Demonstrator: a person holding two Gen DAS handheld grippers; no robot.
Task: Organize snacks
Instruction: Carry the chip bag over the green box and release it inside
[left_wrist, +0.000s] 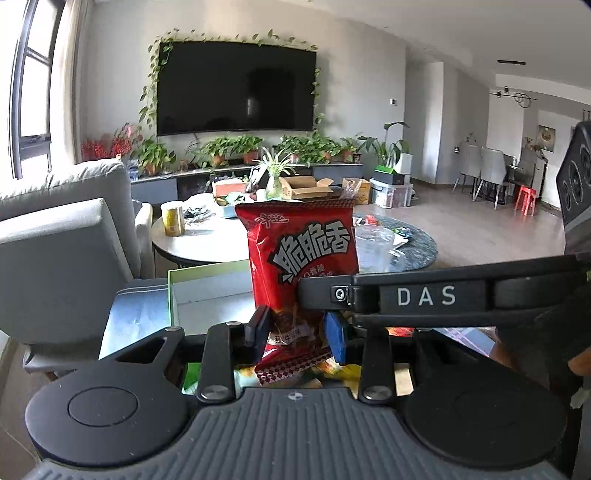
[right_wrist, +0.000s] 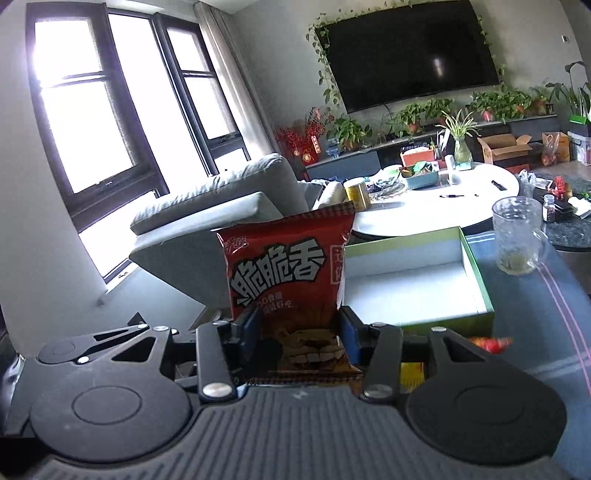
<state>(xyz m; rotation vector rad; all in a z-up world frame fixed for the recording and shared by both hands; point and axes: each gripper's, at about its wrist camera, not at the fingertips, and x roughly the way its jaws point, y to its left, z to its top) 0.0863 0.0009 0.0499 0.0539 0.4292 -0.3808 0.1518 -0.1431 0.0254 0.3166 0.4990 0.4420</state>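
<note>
In the left wrist view my left gripper (left_wrist: 297, 328) is shut on the lower part of a red snack bag (left_wrist: 303, 251), which stands upright between the fingers. A black bar marked DAS (left_wrist: 424, 295), part of the other hand-held tool, crosses in front of the bag from the right. In the right wrist view my right gripper (right_wrist: 298, 332) is shut on a second red snack bag (right_wrist: 284, 273) of the same kind, also upright. An open green box with a white inside (right_wrist: 476, 273) lies just beyond it on the blue cloth; its near corner (left_wrist: 207, 291) shows left of the left bag.
More snack packets lie below the grippers (left_wrist: 332, 373), with a red one (right_wrist: 491, 343) by the box. A glass mug (right_wrist: 517, 236) stands right of the box. A grey armchair (right_wrist: 221, 206) is to the left and a cluttered round white table (right_wrist: 443, 210) is beyond.
</note>
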